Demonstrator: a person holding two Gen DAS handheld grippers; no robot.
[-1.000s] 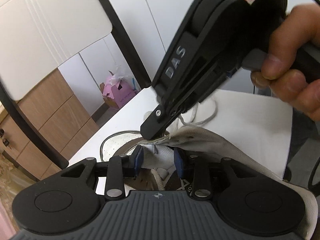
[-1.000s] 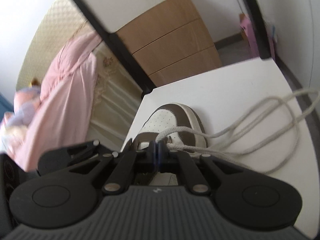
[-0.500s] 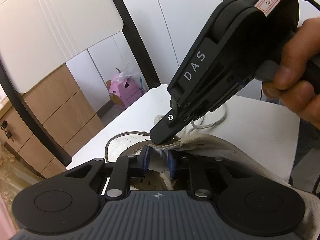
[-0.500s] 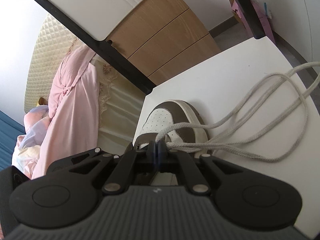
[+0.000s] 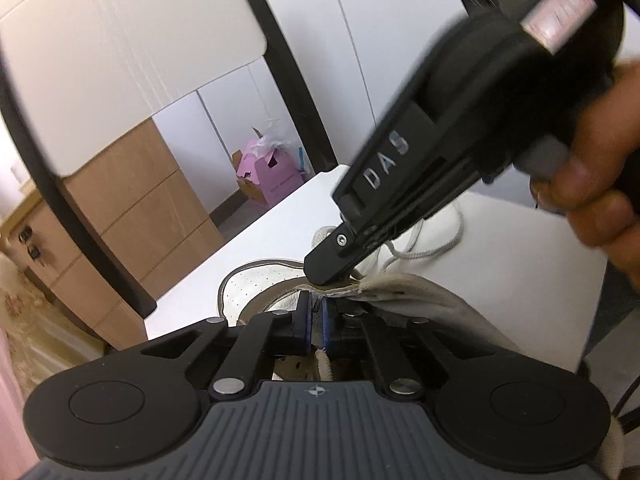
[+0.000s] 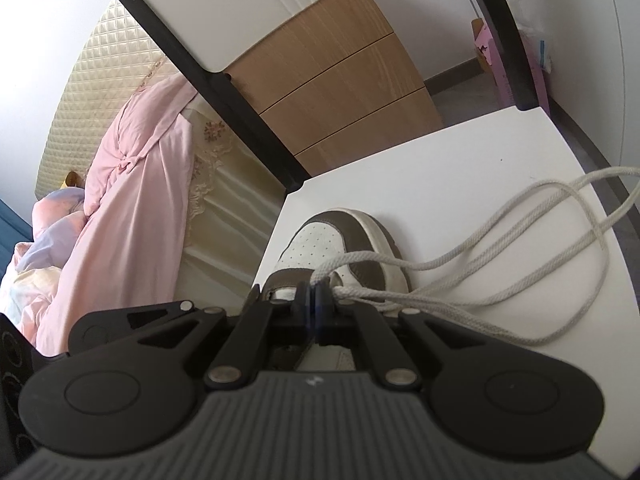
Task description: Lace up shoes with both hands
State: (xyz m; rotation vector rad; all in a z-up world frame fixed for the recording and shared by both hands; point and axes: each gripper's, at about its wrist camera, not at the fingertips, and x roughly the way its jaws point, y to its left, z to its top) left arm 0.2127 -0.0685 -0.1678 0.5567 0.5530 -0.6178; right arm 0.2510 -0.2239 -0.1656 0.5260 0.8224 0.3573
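Observation:
A white and brown shoe (image 6: 320, 240) lies on the white table (image 6: 440, 184), toe pointing away. In the left wrist view its perforated toe (image 5: 256, 284) shows past my left gripper (image 5: 316, 320). That gripper's jaws are closing onto a white lace strand (image 5: 322, 360) over the shoe's opening, and the pads pinch it. My right gripper (image 5: 326, 274) comes in from the upper right, held by a hand (image 5: 592, 200). It is shut, its tip pinching the edge of the eyelet flap (image 5: 360, 288). In its own view the right gripper (image 6: 314, 304) is shut at the brown flap (image 6: 288, 280). Loose lace (image 6: 520, 240) trails right in long loops.
Wooden drawers (image 5: 140, 208) and a black frame post (image 5: 100, 240) stand past the table's far edge. A pink box (image 5: 268, 176) sits on the floor. Left of the table is a bed with a pink cover (image 6: 132, 200). The table ends close to the shoe's left side.
My left gripper's jaws went from wide apart to nearly together around the lace strand. The right gripper stayed shut at the flap; both views shifted only slightly.

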